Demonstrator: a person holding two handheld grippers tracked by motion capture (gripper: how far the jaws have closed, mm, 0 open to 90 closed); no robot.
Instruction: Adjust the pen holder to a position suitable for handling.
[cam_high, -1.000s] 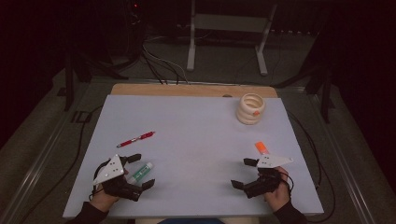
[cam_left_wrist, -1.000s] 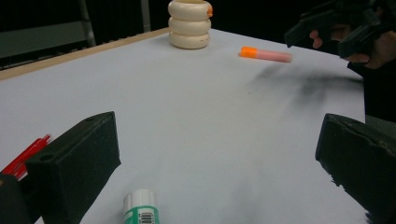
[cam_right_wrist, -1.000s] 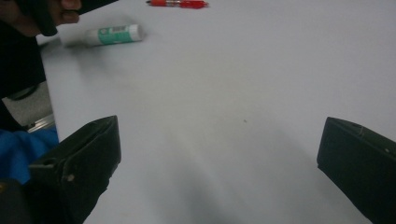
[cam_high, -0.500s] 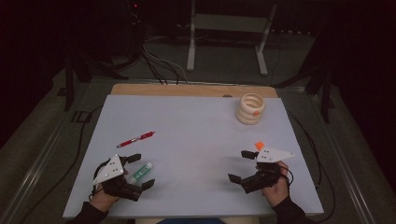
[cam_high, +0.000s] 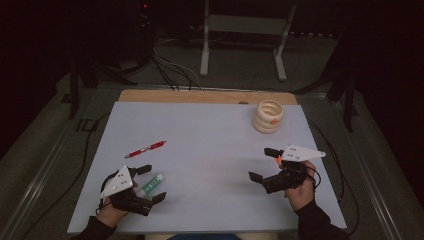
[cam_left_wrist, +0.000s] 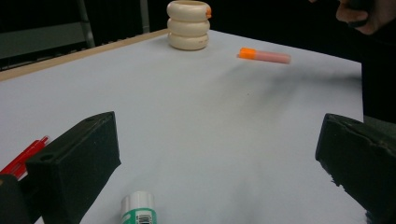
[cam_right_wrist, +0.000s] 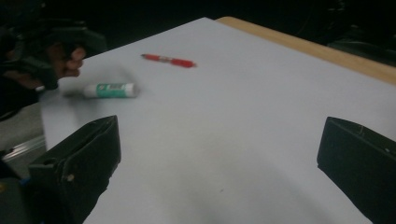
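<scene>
White sheet (cam_high: 210, 150) covers the wooden table (cam_high: 200, 96) in a dark room; both claws gape, empty.

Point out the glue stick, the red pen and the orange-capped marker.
glue stick (cam_high: 150, 184): high view, middle of its tube.
red pen (cam_high: 145, 149): high view, mid-barrel.
orange-capped marker (cam_left_wrist: 265, 55): left gripper view, middle of its body.

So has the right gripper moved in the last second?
Yes. The right gripper has lifted and swung left, off the orange marker, which lies where it did before the ring holder.
</scene>
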